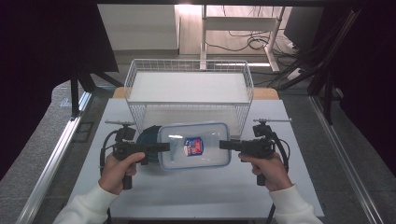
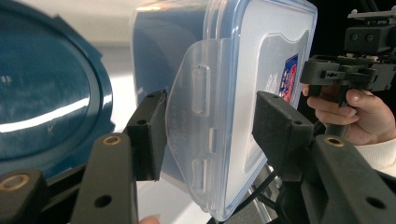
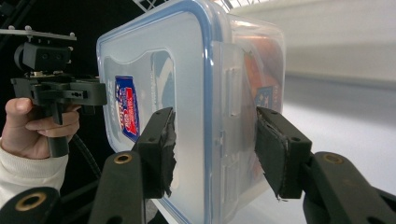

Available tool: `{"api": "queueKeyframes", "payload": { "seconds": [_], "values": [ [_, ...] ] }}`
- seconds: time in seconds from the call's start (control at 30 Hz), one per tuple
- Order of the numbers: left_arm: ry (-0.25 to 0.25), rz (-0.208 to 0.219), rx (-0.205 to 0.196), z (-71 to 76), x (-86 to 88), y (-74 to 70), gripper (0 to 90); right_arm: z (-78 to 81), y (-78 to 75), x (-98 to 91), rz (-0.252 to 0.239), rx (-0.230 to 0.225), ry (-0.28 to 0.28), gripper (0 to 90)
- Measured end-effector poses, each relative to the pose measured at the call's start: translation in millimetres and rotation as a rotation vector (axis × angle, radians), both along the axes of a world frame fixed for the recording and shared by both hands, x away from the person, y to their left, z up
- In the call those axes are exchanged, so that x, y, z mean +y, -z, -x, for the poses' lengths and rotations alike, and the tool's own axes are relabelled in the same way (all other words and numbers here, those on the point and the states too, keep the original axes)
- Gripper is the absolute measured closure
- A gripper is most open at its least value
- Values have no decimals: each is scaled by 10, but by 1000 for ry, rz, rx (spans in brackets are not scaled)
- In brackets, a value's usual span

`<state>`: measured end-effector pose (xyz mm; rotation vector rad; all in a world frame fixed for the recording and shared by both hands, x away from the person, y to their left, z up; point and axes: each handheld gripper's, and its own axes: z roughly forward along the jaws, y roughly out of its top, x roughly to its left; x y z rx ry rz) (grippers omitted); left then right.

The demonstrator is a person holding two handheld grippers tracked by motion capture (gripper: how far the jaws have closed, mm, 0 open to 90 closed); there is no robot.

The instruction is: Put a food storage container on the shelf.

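Note:
A clear plastic container (image 1: 194,145) with a blue-rimmed lid and a red-and-blue label hangs level above the white table, held between both grippers. My left gripper (image 1: 163,147) is shut on its left end, with the pads on either side of the latch flap (image 2: 196,116) in the left gripper view (image 2: 210,135). My right gripper (image 1: 225,145) is shut on the right end, its pads pressing the lid and the body (image 3: 187,93) in the right gripper view (image 3: 215,149). A dark blue round lid (image 1: 148,135) lies under the container's left end.
A white wire basket (image 1: 187,103) stands just behind the container at the table's far side. The white table (image 1: 187,196) reaches to the near edge in front of the hands. Metal rails run along both sides of the table.

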<state>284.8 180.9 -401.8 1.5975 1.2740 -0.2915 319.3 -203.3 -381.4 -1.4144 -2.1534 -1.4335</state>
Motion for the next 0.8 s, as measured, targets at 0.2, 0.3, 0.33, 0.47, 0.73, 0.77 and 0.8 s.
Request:
{"api": "queueKeyframes", "payload": {
  "seconds": [0.2, 0.3, 0.33, 0.47, 0.73, 0.77, 0.8],
  "values": [
    [-5, -1, -14, -112, 36, -155, 464, -125, -146, 42, -2, -19, -7, 489],
    [-6, 1, -16, -168, 46, -210, 465, -186, -199, 50, -7, -26, -8, 489],
    [-7, 3, -17, -186, 49, -224, 464, -198, -215, 51, -7, -29, -7, 489],
    [-5, -8, -32, -241, 58, -308, 463, -250, -282, 67, -3, -41, -9, 489],
    [2, 1, -48, -354, 94, -426, 468, -346, -414, 87, -12, -63, -5, 489],
    [3, 5, -49, -370, 101, -436, 468, -357, -428, 90, -11, -68, -4, 490],
    [2, 9, -52, -385, 107, -446, 468, -367, -448, 97, -11, -69, -3, 490]
  ]
}}
